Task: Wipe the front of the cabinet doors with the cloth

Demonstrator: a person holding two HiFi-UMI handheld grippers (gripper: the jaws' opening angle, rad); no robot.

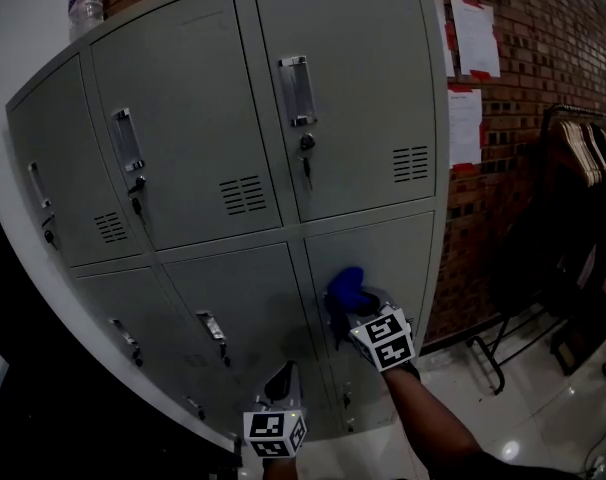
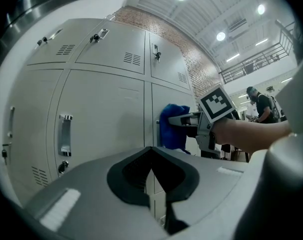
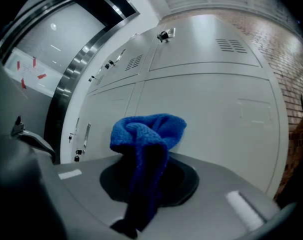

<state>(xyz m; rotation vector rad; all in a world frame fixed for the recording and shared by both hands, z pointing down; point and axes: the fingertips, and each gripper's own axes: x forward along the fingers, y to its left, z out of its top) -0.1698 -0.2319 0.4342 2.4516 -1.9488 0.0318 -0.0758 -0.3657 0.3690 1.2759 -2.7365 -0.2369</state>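
— Where's the cloth [image 3: 149, 134]?

— Pinched in the right tool [image 3: 141, 194]. It bunches out ahead of the jaws, blue, and lies against the lower right cabinet door [image 1: 388, 253] near that door's left edge.

— And the left tool [image 2: 152, 179]?

— Its jaws are pressed together with nothing between them. It hangs below and to the left of the right tool, pointing at the lower middle door [image 1: 243, 298], close to it.

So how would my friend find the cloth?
Find the big grey cabinet by the brick wall. Look at its bottom right door, where the right gripper holds the cloth. It's the only bright blue thing there.
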